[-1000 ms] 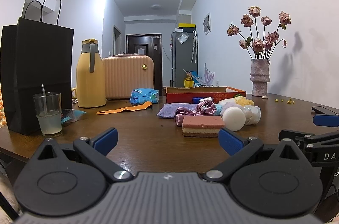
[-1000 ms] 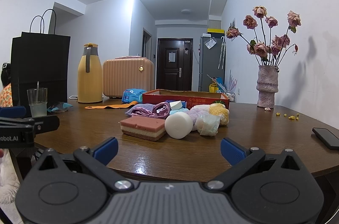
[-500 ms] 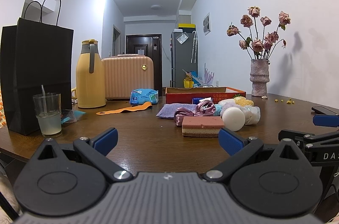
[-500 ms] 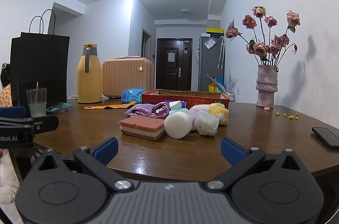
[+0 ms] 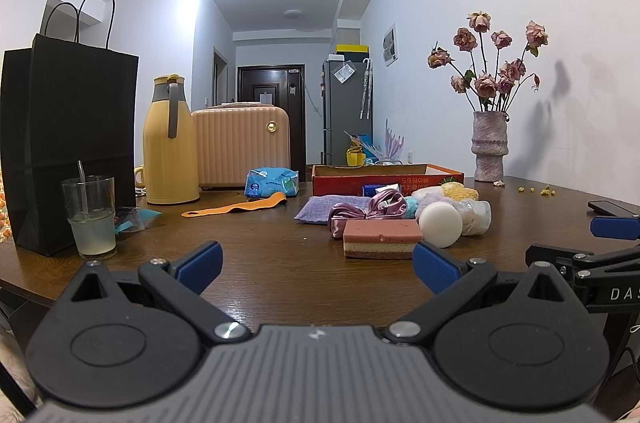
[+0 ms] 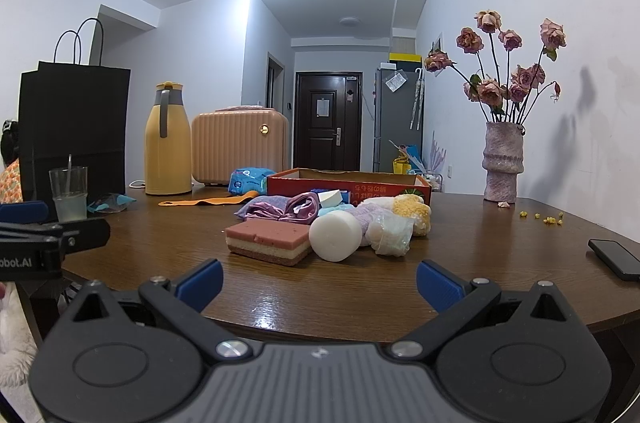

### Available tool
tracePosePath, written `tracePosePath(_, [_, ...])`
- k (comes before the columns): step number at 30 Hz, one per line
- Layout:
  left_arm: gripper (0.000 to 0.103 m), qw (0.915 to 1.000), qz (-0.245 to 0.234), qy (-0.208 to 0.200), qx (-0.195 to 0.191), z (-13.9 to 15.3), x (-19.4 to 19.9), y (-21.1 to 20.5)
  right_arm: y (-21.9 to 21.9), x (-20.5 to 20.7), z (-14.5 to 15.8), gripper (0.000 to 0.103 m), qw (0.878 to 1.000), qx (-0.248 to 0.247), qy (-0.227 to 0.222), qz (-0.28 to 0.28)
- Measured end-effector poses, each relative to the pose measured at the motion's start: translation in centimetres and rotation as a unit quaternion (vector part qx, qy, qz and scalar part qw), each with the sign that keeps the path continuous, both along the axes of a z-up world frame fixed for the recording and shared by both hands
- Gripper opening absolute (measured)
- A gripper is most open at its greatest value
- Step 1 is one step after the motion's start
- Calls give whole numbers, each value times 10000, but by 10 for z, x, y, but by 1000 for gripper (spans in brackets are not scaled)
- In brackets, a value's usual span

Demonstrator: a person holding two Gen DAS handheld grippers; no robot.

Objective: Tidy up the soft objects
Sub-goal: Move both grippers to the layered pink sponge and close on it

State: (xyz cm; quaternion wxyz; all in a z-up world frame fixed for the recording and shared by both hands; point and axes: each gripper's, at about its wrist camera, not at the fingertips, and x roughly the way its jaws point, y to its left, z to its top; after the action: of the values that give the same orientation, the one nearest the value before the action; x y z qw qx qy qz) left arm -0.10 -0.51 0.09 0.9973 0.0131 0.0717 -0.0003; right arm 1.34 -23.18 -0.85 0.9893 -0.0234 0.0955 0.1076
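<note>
Nothing much has moved since a second ago: both tongs sit where they were at the near edge of the tabletop [image 5: 280, 275], only a slight drift of view. Left tongs [image 5: 316, 261] spread wide, holding nothing; right tongs [image 6: 319, 279] likewise wide and empty. Centre frame lies the heap of soft things: one layered pink sponge [image 6: 267, 240] in front, one white foam cylinder [image 6: 335, 235] touching it, one bagged puff [image 6: 390, 233], one yellow fluffy piece [image 6: 412, 210], one pink satin scrunchie [image 6: 298, 208], one lavender pouch [image 5: 328, 207]. Behind them, one red cardboard box [image 6: 348, 185]; its contents are mostly hidden. Left of frame: one black paper bag [image 5: 68, 143], one glass [image 5: 90, 215], one yellow flask [image 5: 170, 143]. One phone [image 6: 616, 259] is cut off at right.
</note>
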Motion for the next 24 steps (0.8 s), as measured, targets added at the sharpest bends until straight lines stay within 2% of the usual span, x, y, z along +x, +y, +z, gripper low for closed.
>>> tracePosePath(15, [103, 10000, 68, -31, -51, 1, 3, 1, -4, 4, -1, 103, 10000, 37, 21, -20])
tracePosePath(20, [103, 9997, 207, 76, -117, 2, 30, 8, -12, 22, -1, 103, 9999, -8, 74, -105])
tracePosePath(24, [103, 9997, -4, 207, -91, 7, 65, 9, -14, 51, 2, 103, 9999, 96, 52, -98])
